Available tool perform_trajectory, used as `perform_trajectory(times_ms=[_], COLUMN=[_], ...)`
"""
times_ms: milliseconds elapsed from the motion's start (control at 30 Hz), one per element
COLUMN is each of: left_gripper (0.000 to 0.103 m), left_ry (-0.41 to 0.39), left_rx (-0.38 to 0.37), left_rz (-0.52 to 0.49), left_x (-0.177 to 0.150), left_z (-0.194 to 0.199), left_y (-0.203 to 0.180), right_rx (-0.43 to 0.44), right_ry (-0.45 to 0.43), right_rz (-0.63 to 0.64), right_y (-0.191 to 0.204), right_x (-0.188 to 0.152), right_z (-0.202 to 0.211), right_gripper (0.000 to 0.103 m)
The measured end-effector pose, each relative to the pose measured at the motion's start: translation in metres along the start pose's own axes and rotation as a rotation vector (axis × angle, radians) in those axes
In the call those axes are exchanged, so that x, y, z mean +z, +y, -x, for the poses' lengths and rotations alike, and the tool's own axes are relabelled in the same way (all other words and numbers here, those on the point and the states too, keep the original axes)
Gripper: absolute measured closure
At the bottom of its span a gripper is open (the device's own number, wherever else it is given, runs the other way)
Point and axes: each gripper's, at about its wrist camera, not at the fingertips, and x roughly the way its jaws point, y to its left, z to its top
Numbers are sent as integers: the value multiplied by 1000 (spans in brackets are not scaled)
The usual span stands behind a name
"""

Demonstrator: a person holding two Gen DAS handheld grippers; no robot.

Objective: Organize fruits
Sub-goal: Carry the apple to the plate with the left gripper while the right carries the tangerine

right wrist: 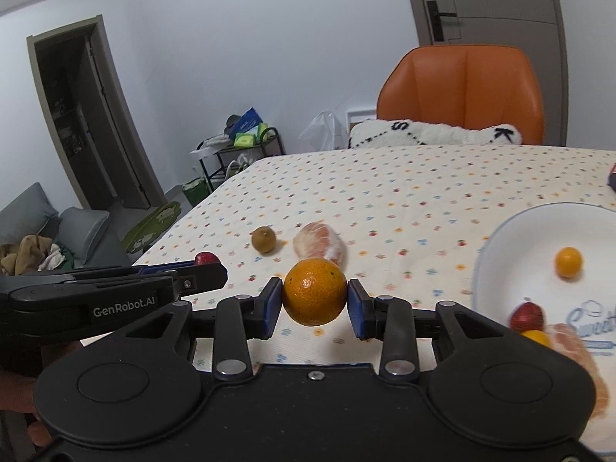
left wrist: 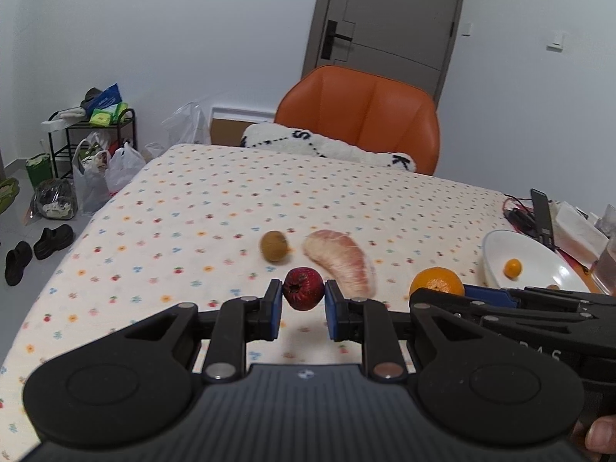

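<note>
Table (left wrist: 346,200) with the dotted cloth carried everything; the chair (left wrist: 358,115) and a pillow (left wrist: 327,146) sat at its far edge, clear of the work.

Bowl (right wrist: 500,254) stood at the right, evidently the collection point: it already held 1 small orange fruit (right wrist: 568,262), 1 red fruit (right wrist: 526,316), a yellow one (right wrist: 536,337) partly hidden, and a pomelo piece (right wrist: 577,350) at the near rim.

Right gripper (right wrist: 315,306) had its jaws clamped on the orange (right wrist: 315,295), pads against both sides at the widest part. Whether it was clear of the cloth I couldn't tell. Bowl lay just to its right, a short carry by my read.

Left gripper (left wrist: 303,302) had its jaws clamped on the strawberry (left wrist: 303,288), stem end facing the camera. Soft fruit, so the pinch probably needed to stay light.

Loose on the cloth, farther out: pomelo segment (left wrist: 340,261) just behind and right of the strawberry, and the kiwi (left wrist: 274,245) left of that, the 2 near each other but apart.

In the way: the right gripper sat directly between the left gripper and the bowl, bodies close side by side. Likely the orange had to go in 1st or the left had to pass over. The phone (left wrist: 541,215) and cables (left wrist: 518,208) beyond the bowl crowded its far side.
</note>
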Motion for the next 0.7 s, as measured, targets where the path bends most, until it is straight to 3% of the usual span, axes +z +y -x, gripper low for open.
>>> perform_trajectory(times_ms=[700], left_gripper=[82], left_ry=[-37], left_rx=[-99], left_rz=[-99], left_x=[12], left_z=[4], left_y=[-73], right_rx=[-72], right_ry=[-93], right_rz=[-68], right_y=[-45], right_x=[-2], right_z=[56], right_gripper=[68])
